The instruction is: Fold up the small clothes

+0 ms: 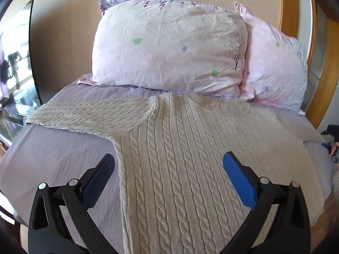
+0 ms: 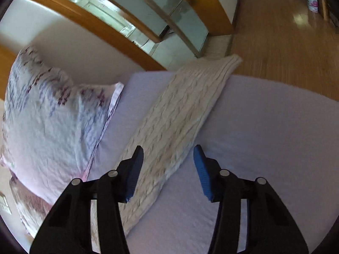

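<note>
A cream cable-knit sweater [image 1: 180, 148] lies flat on the lilac bed sheet [image 1: 53, 154], collar toward the pillows, its left sleeve [image 1: 89, 114] stretched out to the left. My left gripper [image 1: 169, 160] is open and empty, hovering over the sweater's lower body. In the right wrist view the sweater's right sleeve [image 2: 182, 110] lies stretched toward the bed's edge. My right gripper [image 2: 168, 150] is open and empty, its blue pads astride the sleeve's near part, just above it.
Two pink floral pillows [image 1: 169, 48] [image 1: 275, 74] lean on the headboard behind the collar; one also shows in the right wrist view [image 2: 48, 116]. A wooden bed frame [image 2: 95, 21] and wooden floor [image 2: 286, 42] lie beyond the bed's edge.
</note>
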The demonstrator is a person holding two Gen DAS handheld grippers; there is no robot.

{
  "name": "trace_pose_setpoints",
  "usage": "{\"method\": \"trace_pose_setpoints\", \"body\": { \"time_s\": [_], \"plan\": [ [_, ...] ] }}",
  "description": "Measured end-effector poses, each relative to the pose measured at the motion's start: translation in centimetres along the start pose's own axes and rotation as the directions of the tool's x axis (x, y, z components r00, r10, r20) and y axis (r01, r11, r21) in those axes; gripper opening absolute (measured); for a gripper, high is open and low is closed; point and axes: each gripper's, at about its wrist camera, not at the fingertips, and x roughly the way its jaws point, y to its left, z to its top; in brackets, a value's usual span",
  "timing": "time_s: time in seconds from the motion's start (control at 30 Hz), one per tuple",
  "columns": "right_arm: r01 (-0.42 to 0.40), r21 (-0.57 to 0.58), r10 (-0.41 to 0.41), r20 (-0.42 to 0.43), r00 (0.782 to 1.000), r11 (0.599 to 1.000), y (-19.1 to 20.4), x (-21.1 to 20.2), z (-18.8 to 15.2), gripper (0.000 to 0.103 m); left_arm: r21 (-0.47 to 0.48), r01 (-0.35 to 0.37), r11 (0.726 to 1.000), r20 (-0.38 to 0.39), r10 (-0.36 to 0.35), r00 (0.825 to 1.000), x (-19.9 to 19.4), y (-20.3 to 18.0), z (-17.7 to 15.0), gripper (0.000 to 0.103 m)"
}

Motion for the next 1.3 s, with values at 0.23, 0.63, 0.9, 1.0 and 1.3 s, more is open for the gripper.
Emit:
{"method": "trace_pose_setpoints", "body": {
  "time_s": [0.23,0.63,0.9,1.0,1.3],
  "plan": [
    [0.069,-0.036,-0.066,0.069,0.995,0.997,1.1,1.7,1.9,0.008,-0.172,-0.055,0.984,0.034,0.062,0.997,1.1,7.3,2.2,0.102],
    [-0.622,-0.678,0.427,-0.465,0.776,0.393,28.1,-6.5,-27.5,0.013,-0.628,-0.070,0.775,0.028,0.111,0.993,2.5,21.4,3.1,0.102],
    [-0.639,-0.729,0.367,-0.540,0.757,0.246,27.3,-7.4,-33.4,0.078,-0.768,-0.124,0.628,-0.053,0.131,0.990,5.1,27.8,2.5,0.090],
    [-0.607,-0.725,0.386,-0.485,0.785,0.324,27.1,-6.7,-29.1,0.081,-0.801,-0.113,0.588,-0.034,0.145,0.989,5.7,30.0,2.6,0.081],
    [-0.567,-0.691,0.399,-0.413,0.819,0.448,23.2,-6.0,-24.0,0.086,-0.885,-0.144,0.442,-0.091,0.139,0.986,7.9,34.7,4.0,0.026]
  ]
}}
